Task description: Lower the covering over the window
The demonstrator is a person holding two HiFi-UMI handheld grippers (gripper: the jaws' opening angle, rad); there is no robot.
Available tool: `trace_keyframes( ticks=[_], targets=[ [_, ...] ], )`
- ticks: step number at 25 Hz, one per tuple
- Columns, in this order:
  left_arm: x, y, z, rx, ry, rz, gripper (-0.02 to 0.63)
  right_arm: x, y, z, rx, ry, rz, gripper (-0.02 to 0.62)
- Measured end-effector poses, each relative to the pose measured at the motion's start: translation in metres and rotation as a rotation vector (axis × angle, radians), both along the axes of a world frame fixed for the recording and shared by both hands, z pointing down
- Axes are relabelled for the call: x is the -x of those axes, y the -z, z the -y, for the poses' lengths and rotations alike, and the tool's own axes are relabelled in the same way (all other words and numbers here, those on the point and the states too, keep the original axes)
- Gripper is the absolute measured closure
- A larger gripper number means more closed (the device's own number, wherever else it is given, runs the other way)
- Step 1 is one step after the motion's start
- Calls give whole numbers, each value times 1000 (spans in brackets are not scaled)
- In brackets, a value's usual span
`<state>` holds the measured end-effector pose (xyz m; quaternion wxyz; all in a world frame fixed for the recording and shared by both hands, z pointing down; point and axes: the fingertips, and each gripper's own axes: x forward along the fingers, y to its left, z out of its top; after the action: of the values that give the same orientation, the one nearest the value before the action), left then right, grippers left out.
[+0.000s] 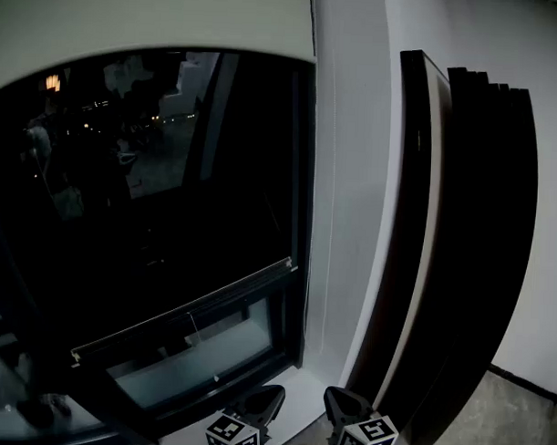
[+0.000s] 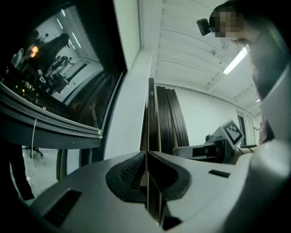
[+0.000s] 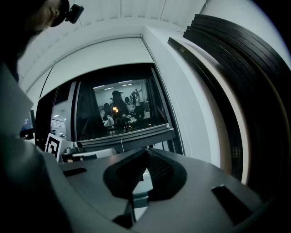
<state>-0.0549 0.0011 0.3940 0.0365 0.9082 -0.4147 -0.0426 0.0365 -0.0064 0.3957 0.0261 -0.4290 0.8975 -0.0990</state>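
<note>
A dark window (image 1: 152, 185) fills the left of the head view, with a white band (image 1: 158, 17) above it. A dark see-through covering hangs over most of the glass. Its bottom rail (image 1: 184, 310) slants across low down, and a paler strip of glass (image 1: 201, 356) shows under it. The same rail (image 2: 50, 125) carries a thin hanging cord (image 2: 34, 134), and the rail (image 3: 132, 134) shows again ahead of the right jaws. My left gripper (image 1: 274, 397) and right gripper (image 1: 336, 399) sit side by side below the rail, over the sill. Both are shut and empty, touching nothing.
Tall dark panels (image 1: 478, 251) lean against the white wall at the right, beside the white window jamb (image 1: 338, 219). A white sill (image 1: 295, 400) runs under the window. Grey floor (image 1: 522, 422) shows at the bottom right. The other gripper (image 2: 218, 145) is close alongside.
</note>
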Motion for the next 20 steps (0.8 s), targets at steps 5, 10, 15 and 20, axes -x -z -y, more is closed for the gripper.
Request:
trace_keyframes(
  ticks=[5,10,15,20],
  targets=[
    [-14,11,56,-8,24,-6,604,-10,29,70,-63,43,-14,591],
    [-29,23,110,-37,26,-6,606,-12,64,140,-145,94,-63,591],
    [-32,42,155,-60,27,16,604,-1,91,193,-184,147,-84,591],
    [-32,58,198,-80,30,58,604,12,118,232,-235,167,-107,591]
  ],
)
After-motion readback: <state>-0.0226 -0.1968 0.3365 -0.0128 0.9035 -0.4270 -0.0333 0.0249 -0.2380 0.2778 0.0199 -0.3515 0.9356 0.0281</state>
